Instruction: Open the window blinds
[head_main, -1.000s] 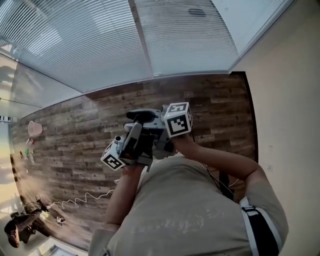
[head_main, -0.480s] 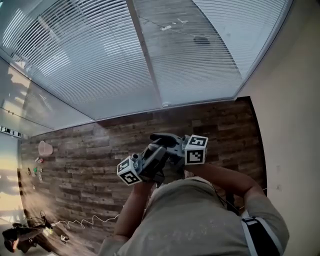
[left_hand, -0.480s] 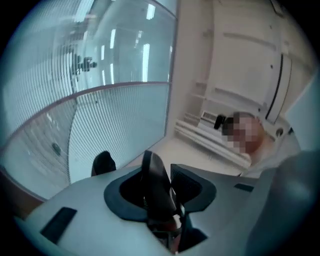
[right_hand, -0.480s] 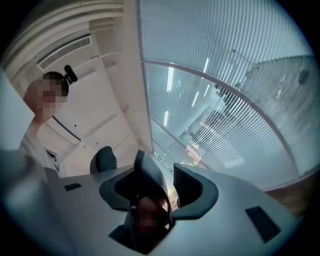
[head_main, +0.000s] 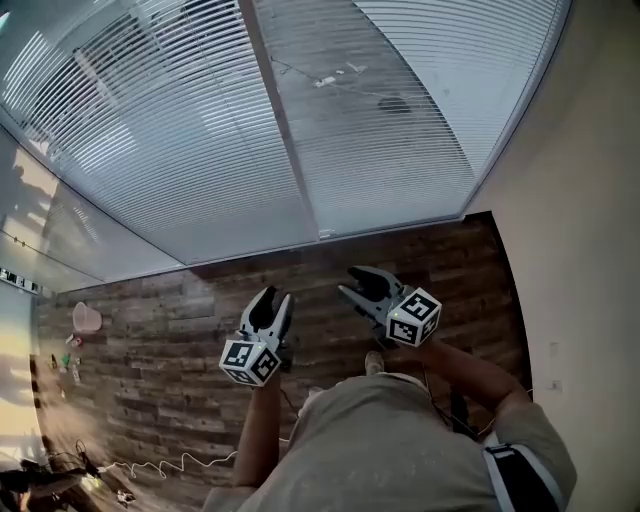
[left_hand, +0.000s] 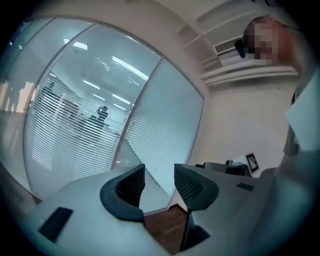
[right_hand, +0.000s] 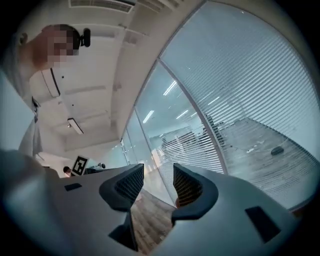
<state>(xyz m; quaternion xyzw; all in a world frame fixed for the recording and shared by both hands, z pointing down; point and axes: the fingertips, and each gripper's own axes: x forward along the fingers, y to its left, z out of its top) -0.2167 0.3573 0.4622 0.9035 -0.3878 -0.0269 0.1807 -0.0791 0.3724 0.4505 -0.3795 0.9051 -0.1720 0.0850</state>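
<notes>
Findings at the moment of inspection:

1. Head view: you held the left gripper (head_main: 272, 296) and the right gripper (head_main: 350, 280) side by side, apart from each other, over the wooden floor (head_main: 150, 340). Both pointed toward the blinds (head_main: 400, 120). The blinds hung at the far side, covering the glass either side of an upright frame post (head_main: 280, 130). They ran to the plain wall (head_main: 590, 250) on the right. Neither gripper touched them. Only this view showed the white cable (head_main: 170, 465) lying on the near-left floor.

2. Left gripper view: the left gripper (left_hand: 159, 172) had its jaws moderately apart, having just been opening. Nothing stood between them but floor and glass beyond. Here the blinds (left_hand: 70, 130) showed gaps between the slats left of the post, with ceiling lights visible through them. This view alone showed a square marker (left_hand: 251, 161) at the right.

3. Right gripper view: the right gripper (right_hand: 158, 172) had its jaws moderately apart after narrowing, and it held nothing. The blinds (right_hand: 260, 90) filled the right of that view.
</notes>
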